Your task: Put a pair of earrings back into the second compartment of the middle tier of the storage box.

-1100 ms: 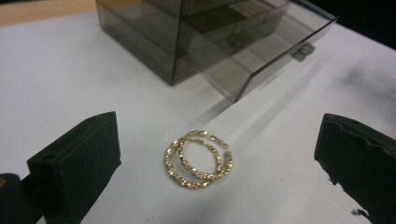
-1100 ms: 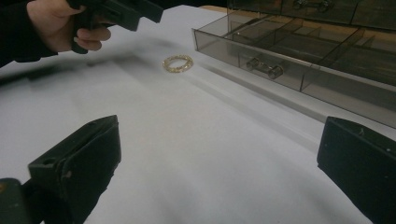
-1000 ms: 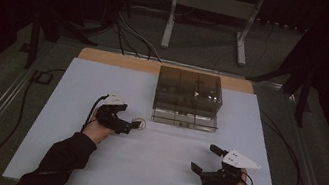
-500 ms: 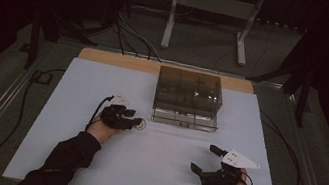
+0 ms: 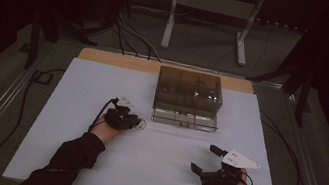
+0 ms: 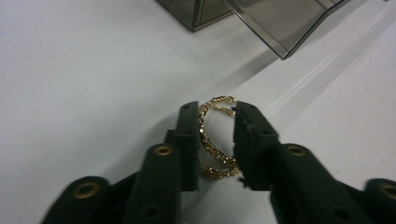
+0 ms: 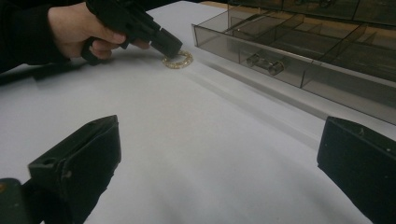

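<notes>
A gold chain bracelet (image 6: 215,140) lies on the white table top (image 5: 154,172), just left of a smoke-tinted clear organiser box (image 5: 189,89). My left gripper (image 6: 215,109) has its two black jaws on either side of the bracelet; they have just been closing and their pads now press on its rim. In the high view the left gripper (image 5: 136,122) sits at the box's front left corner with the bracelet (image 5: 140,124) at its tips. My right gripper (image 5: 204,158) rests near the front right of the table, open, with nothing between its jaws (image 7: 219,135).
The organiser box (image 7: 299,51) has several compartments, and its bottom drawer (image 5: 184,119) stands pulled out toward me. A wooden strip (image 5: 117,59) edges the table's far side. Cables (image 5: 29,100) trail off the table's left side; a metal stand (image 5: 212,9) is behind.
The left gripper's jaws have narrowed around the bracelet, and the hand has shifted slightly toward the box. The right gripper has stayed where it was.
</notes>
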`<action>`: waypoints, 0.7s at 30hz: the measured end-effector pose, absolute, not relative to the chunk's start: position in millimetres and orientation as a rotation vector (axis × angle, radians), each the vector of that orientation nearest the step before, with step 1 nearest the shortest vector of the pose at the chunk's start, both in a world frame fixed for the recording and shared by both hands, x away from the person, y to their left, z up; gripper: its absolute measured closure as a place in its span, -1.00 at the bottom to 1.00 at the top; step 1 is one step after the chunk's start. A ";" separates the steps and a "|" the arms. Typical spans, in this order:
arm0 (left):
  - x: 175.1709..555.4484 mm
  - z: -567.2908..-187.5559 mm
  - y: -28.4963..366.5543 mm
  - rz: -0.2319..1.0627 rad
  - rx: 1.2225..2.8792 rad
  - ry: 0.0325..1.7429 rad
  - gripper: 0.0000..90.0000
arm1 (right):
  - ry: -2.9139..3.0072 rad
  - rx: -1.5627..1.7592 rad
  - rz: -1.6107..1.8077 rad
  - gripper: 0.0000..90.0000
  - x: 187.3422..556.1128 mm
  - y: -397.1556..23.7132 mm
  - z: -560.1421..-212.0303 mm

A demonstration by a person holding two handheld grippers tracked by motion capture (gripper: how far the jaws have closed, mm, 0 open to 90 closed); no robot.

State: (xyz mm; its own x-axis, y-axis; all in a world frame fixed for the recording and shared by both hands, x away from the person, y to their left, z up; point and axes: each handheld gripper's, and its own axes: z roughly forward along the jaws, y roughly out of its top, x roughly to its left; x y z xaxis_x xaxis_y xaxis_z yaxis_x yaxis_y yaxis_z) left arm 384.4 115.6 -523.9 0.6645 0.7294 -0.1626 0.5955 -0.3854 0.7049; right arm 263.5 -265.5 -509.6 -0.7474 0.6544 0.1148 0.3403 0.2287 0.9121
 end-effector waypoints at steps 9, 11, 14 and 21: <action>384.8 -525.2 113.6 0.242 2.131 1.035 0.95 | 2.223 0.927 1.515 -1.00 263.4 -265.3 -510.0; 385.4 -525.3 114.6 0.232 2.126 1.037 0.96 | 2.222 0.928 1.518 -1.00 263.4 -265.1 -509.8; 384.3 -524.8 113.7 0.241 2.124 1.034 0.98 | 2.225 0.928 1.514 -1.00 263.3 -265.0 -510.2; 381.9 -517.4 116.2 0.272 2.107 1.013 0.98 | 2.223 0.928 1.517 -1.00 263.2 -265.6 -509.8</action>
State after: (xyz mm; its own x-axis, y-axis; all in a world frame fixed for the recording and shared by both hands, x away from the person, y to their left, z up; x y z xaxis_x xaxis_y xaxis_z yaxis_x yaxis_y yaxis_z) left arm 381.9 116.2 -517.4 0.6616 0.7387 -0.1287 0.5748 -0.3894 0.7197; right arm 263.2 -265.6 -509.8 -0.7489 0.6530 0.1125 0.3430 0.2368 0.9090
